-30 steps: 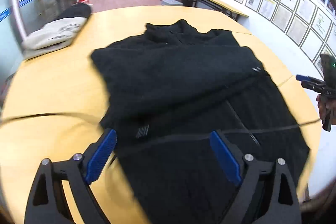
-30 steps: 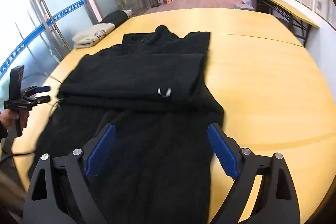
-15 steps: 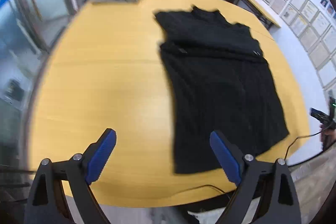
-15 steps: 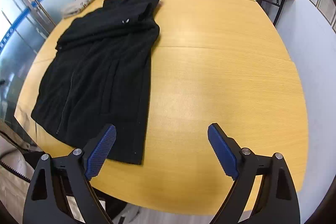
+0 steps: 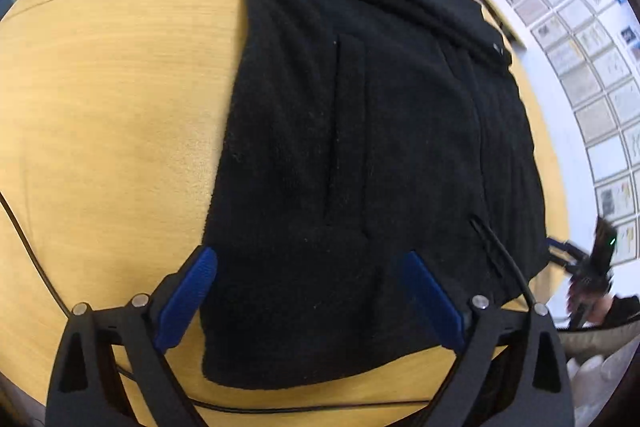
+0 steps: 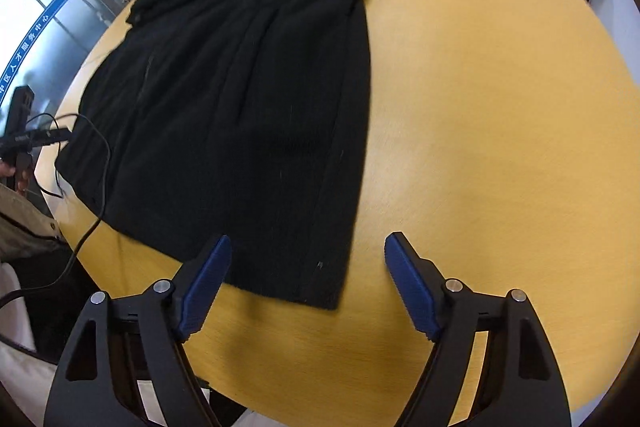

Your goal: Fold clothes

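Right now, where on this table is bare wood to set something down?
Bare table runs from the black jacket to the far right rim. Another bare stretch lies left of the jacket. The near edge is crowded: hem, cable, both open tongs.

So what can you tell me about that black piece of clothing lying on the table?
The black garment looks like thick fleece with a collar and a front zipper. It lies flat on the yellow wooden table, sleeves folded across the chest, hem at the near edge. A thin black cable crosses one corner. Neither open gripper touches it.
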Available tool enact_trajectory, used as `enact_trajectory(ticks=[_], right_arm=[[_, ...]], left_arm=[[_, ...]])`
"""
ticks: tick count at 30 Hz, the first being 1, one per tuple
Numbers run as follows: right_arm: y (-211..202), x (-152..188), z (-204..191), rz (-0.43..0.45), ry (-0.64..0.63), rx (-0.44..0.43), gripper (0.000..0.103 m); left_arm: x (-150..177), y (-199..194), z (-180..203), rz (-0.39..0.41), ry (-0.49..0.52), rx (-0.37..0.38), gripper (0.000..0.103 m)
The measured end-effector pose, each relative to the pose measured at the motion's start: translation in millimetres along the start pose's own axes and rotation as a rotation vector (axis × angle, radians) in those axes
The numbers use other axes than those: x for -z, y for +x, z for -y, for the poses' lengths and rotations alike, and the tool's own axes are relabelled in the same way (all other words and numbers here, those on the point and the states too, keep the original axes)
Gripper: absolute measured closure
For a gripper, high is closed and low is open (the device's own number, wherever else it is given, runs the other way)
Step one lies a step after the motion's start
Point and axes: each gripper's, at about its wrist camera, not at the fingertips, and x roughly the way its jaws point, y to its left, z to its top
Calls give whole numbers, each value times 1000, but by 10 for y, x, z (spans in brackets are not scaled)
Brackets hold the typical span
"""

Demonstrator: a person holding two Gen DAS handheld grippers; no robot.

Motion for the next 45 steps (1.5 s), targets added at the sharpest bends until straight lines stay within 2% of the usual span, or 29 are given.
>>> enact_trajectory(ticks=[4, 12, 16, 17, 19, 21, 22, 23, 24, 25, 27, 31, 37, 42, 45], right_arm=[[86, -67, -114, 16, -28, -10, 20], [124, -121, -162, -7, -15, -64, 21], [126, -145, -153, -18, -5, -81, 20], [126, -150, -151, -21, -2, -85, 20], [117, -153, -143, -32, 5, -115, 21], [119, -164, -141, -43, 18, -135, 24], [119, -170, -134, -48, 28, -144, 31], [119, -175, -120, -54, 39, -153, 46], [125, -178, -100, -68, 50, -162, 59], [143, -174, -88, -92, 57, -172, 79], [167, -178, -108, -115, 58, -185, 82], [170, -207, -190, -133, 45, -207, 86], [-285, -435, -347, -40, 10, -276, 91], [-664, -624, -478, 37, -20, -334, 91], [-892, -738, -556, 84, -38, -368, 92]], left_arm=[[34, 22, -31, -70, -34, 115, 6], [-87, -253, -318, 17, -44, 15, 6], [-107, -27, -440, -109, -35, 30, 4], [-99, -27, -403, -93, -3, 38, 3], [-97, 19, -364, -118, -5, 83, 2], [-91, 16, -404, -127, -15, 94, 2], [-87, 14, -424, -132, -20, 99, 2], [-84, 12, -444, -137, -26, 104, 4], [-81, 10, -463, -142, -31, 109, 8], [-78, 8, -483, -147, -36, 114, 16], [-71, 4, -523, -157, -47, 125, 76], [-58, -3, -602, -177, -68, 145, 76], [11, -125, -719, -190, -174, 205, 87], [-9, -727, -763, -127, -245, 279, 89], [-132, -1074, -811, -58, -326, 339, 89]])
